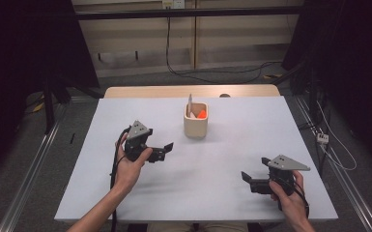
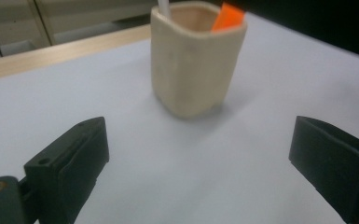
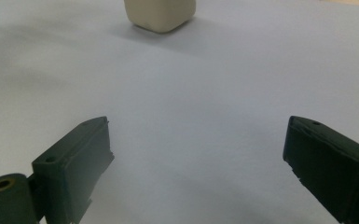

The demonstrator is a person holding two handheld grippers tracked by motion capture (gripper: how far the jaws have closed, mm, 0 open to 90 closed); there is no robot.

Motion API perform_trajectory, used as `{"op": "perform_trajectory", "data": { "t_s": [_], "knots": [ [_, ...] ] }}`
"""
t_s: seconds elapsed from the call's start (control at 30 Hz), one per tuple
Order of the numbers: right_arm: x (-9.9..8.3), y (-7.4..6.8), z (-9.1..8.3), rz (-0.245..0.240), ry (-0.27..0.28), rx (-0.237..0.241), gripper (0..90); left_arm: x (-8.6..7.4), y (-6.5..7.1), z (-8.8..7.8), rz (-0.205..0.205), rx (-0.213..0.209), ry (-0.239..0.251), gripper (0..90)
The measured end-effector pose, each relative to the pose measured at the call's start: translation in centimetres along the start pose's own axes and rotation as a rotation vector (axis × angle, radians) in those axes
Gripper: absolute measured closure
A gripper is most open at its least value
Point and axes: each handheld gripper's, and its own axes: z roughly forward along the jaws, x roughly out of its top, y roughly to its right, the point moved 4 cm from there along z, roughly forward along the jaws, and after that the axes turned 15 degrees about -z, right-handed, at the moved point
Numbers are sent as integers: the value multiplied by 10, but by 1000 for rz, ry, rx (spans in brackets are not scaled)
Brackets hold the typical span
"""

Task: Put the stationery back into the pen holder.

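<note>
A cream cup (image 1: pixel 195 123) stands upright on the white table (image 1: pixel 251 130), a little behind its middle. An orange piece (image 1: pixel 201 114) and a pale thin stick (image 1: pixel 190 103) poke out of it. My left gripper (image 1: pixel 165 151) hovers left of and in front of the cup, open and empty, pointing toward it. In the left gripper view the cup (image 2: pixel 193 70) stands beyond the wide-apart jaws of the gripper (image 2: pixel 198 137), with the orange piece (image 2: pixel 227 17) at its rim. My right gripper (image 1: pixel 255 168) is near the front right, open and empty. In the right gripper view the cup's base (image 3: pixel 160 14) lies far ahead.
A wooden strip (image 1: pixel 188 91) runs along the table's far edge, with a small dark object (image 1: pixel 224 95) on it. Cables trail over the floor behind. Metal rails run along the floor on both sides of the table.
</note>
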Motion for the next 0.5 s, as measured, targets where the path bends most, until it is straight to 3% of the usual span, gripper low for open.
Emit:
{"op": "perform_trajectory", "data": {
  "t_s": [0.1,0.2,0.27,0.33,0.4,0.43,0.47,0.5],
  "knots": [
    [0,0,0,4,-1,-2,74,-9,-5,-12,-17,22,-2,48],
    [0,0,1,3,-4,-3,74,-12,-9,-26,17,62,0,49],
    [0,-1,1,0,-3,-1,74,-18,-10,-34,16,69,4,51],
    [0,-1,0,-3,-2,-3,74,-30,-12,-40,-2,83,8,51],
    [0,-1,0,-4,-3,-4,74,-45,-15,-45,-14,115,42,51],
    [0,-1,0,-4,-4,-5,74,-51,-16,-47,-39,127,50,54],
    [0,-1,0,-4,-4,-4,74,-54,-17,-49,-71,115,44,60],
    [0,-1,1,-3,-3,-4,74,-54,-17,-50,-73,101,35,61]
  ]
}}
